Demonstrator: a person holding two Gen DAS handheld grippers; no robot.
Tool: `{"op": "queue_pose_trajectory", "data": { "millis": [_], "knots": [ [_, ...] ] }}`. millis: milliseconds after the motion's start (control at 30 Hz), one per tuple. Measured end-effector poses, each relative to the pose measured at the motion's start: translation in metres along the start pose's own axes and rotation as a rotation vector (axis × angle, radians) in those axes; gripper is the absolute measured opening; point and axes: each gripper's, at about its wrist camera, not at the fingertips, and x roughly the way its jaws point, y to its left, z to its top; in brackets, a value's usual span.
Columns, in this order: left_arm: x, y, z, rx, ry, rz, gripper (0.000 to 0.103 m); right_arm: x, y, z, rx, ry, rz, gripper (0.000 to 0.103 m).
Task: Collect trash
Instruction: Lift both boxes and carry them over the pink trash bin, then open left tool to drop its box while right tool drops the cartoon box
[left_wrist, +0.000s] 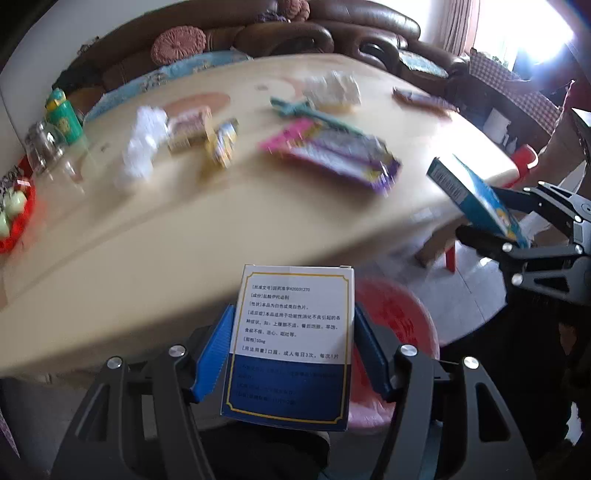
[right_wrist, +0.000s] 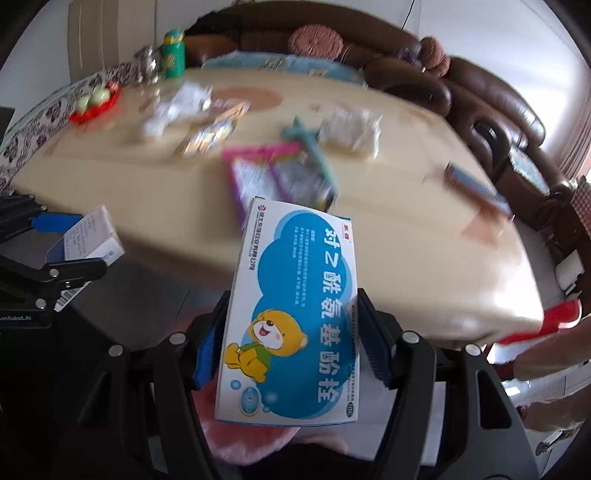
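Left claw (left_wrist: 291, 350), left wrist view: both blue pads pinch a white-and-navy medicine box (left_wrist: 291, 343) by its side walls, held off the near edge of the worktop (left_wrist: 207, 221), above a pink bin (left_wrist: 399, 325). Blurred litter lies on the worktop: a pink-and-purple wrapper (left_wrist: 332, 153), white crumpled paper (left_wrist: 142, 147), small cartons (left_wrist: 201, 134).

Right claw (right_wrist: 291, 339), right wrist view: pads pinch a blue bear-printed box (right_wrist: 295, 314) by its long edges, clear of the worktop (right_wrist: 388, 236), with the pink bin (right_wrist: 243, 439) showing beneath it. Left claw (right_wrist: 74, 254) holds its box at frame left.
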Motion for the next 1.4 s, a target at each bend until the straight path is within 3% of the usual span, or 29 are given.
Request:
{"op": "queue_pose_trajectory", "data": {
  "millis": [433, 1100, 1400],
  "knots": [
    [0.037, -0.037, -0.043, 0.046, 0.1, -0.005, 0.062, 0.029, 0.032, -0.064, -0.017, 0.134, 0.01, 0.064],
    [0.154, -0.043, -0.069, 0.025, 0.332, -0.063, 0.062, 0.118, 0.035, -0.103, -0.035, 0.32, 0.057, 0.063],
    [0.176, -0.051, -0.07, 0.04, 0.377, -0.101, 0.062, 0.139, 0.04, -0.108, -0.047, 0.371, 0.072, 0.064]
  ]
}}
